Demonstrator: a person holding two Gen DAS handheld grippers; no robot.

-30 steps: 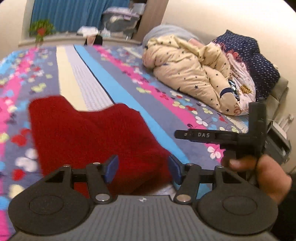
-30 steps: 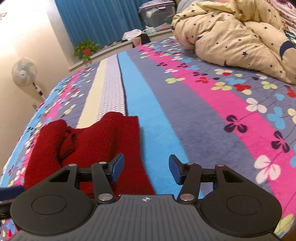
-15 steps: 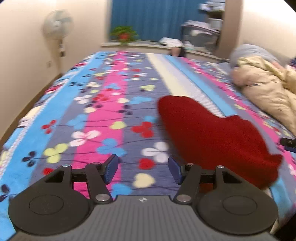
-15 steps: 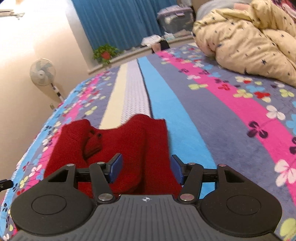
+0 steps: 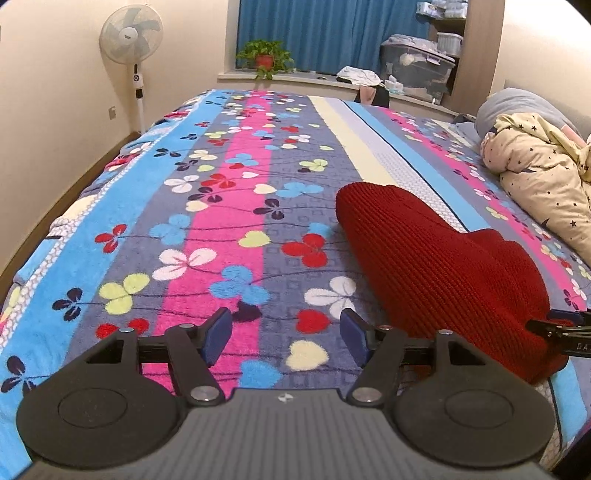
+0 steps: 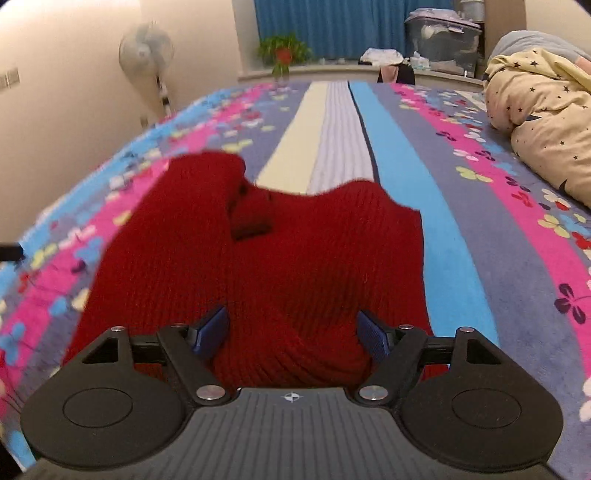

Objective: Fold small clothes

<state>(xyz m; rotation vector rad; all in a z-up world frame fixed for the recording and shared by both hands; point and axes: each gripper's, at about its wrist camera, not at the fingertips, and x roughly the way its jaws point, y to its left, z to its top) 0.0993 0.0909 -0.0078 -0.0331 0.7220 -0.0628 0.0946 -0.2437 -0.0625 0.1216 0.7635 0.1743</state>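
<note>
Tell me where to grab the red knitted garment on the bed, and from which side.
Probably take the red knitted garment by its near folded edge, coming in low from the near bedside: there the knit bulges up between the right gripper's opening jaws, not yet pinched. The left gripper, also opening, sits over bare floral blanket.

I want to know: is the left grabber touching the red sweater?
Apart. Left wrist view: left gripper frames only blanket; red sweater lies aside.

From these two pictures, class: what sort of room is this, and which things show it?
Most likely a bedroom: a wide bed under a flowered blanket, a bundled star-print duvet near its head, and a standing fan by the wall.
</note>
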